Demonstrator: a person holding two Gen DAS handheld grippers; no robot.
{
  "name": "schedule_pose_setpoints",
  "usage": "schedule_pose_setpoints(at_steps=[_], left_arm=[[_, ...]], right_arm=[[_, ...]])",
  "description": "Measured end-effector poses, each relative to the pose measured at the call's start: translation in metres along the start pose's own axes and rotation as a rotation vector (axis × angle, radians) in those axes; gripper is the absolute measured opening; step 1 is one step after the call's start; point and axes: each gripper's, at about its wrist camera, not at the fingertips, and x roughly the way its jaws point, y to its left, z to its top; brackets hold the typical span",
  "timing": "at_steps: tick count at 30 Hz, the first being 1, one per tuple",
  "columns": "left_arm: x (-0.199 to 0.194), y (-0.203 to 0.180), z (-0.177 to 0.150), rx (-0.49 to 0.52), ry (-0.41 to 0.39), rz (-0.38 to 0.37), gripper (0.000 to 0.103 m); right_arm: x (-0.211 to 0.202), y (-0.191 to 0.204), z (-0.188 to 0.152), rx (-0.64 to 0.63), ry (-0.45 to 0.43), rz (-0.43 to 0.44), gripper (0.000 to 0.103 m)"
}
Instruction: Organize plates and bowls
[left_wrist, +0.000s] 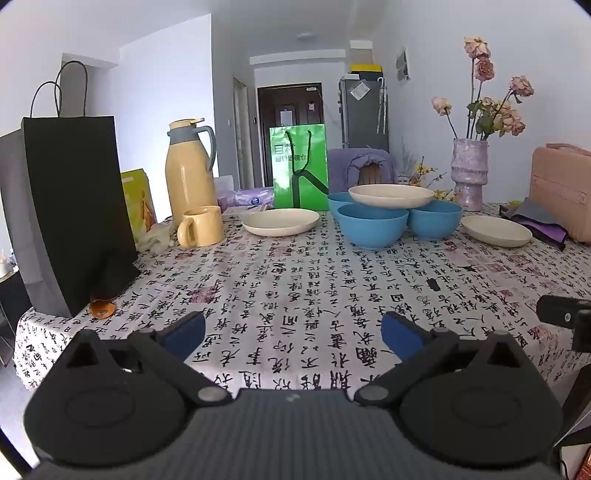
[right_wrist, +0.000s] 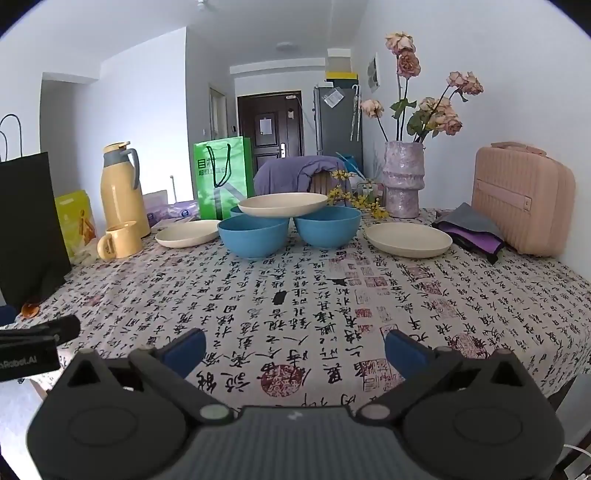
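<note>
Left wrist view: both sets of tongs spread wide and empty over the near edge of the table, dishes well beyond them.

Left gripper (left_wrist: 293, 334) and right gripper (right_wrist: 294, 349) each hold nothing between their blue pads, only the calligraphy-print tablecloth (left_wrist: 295, 288) below. Far across the table stand three blue bowls (left_wrist: 372, 229) grouped together, a cream plate (left_wrist: 390, 195) resting on top of their rims. A second cream plate (left_wrist: 280, 221) lies left of the bowls near the yellow mug (left_wrist: 201, 226); a third cream plate (left_wrist: 495, 230) lies to their right, beside folded purple cloth (right_wrist: 471, 230).
</note>
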Motion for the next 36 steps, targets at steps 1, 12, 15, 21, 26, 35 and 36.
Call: schedule_pose_setpoints(at_steps=[1, 12, 15, 21, 26, 35, 36], left_arm=[[0.000, 0.000, 0.000, 0.001, 0.000, 0.001, 0.103], [0.000, 0.004, 0.001, 0.017, 0.005, 0.013, 0.103], [-0.001, 0.005, -0.001, 0.015, 0.009, 0.014, 0.103], [-0.002, 0.002, 0.000, 0.026, 0.003, 0.012, 0.103], [-0.001, 0.001, 0.001, 0.025, 0.002, 0.014, 0.103], [-0.002, -0.004, 0.000, 0.028, -0.003, 0.006, 0.103], [-0.002, -0.003, 0.000, 0.029, -0.006, 0.006, 0.103]], right_arm=[[0.000, 0.000, 0.000, -0.003, -0.003, 0.002, 0.103], [0.004, 0.003, -0.001, 0.010, 0.000, 0.014, 0.103], [0.004, 0.006, -0.004, 0.005, 0.009, 0.014, 0.103], [0.004, 0.002, -0.003, 0.020, 0.003, 0.007, 0.103], [0.003, 0.003, -0.004, 0.010, 0.002, 0.004, 0.103], [0.003, -0.005, -0.003, 0.028, -0.003, -0.017, 0.103], [0.002, -0.006, -0.003, 0.031, -0.005, -0.021, 0.103]])
